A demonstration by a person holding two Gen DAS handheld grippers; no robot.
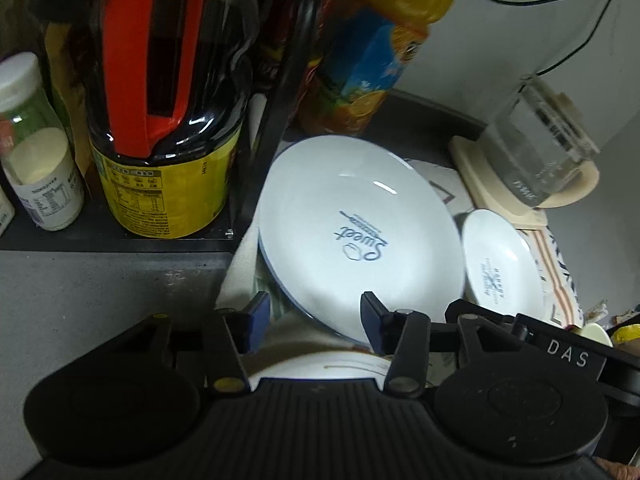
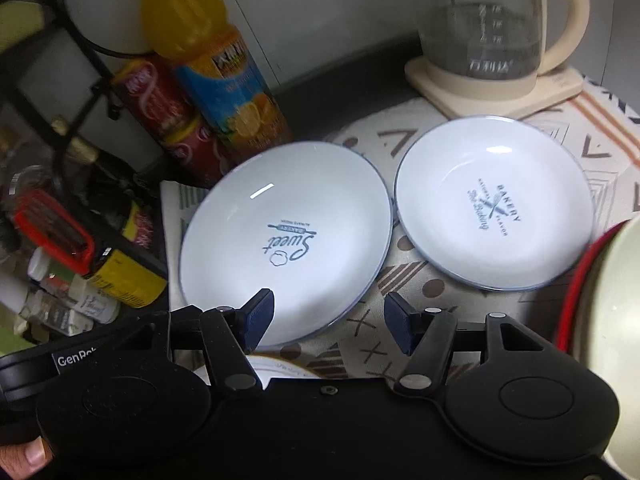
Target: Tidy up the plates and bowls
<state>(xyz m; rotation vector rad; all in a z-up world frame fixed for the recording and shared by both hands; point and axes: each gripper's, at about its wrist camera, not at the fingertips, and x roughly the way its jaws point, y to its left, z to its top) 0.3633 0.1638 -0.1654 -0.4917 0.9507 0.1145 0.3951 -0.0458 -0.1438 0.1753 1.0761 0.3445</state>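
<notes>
White "Sweet" plate point(image 2: 286, 240) lies on the patterned cloth point(image 2: 420, 284) just beside the "Bakery" plate point(image 2: 494, 204), its near rim between the left gripper point(image 1: 314, 322) fingers and left of the right gripper point(image 2: 328, 320), both empty, jaws apart.

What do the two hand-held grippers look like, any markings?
Both are matte black with ribbed bodies, round side housings, silver pivot pins and dark blue finger pads. The left hand-held gripper has yellow dots at some pivots. The right hand-held gripper bears white "DAS" and "GenRo..." labels.
</notes>
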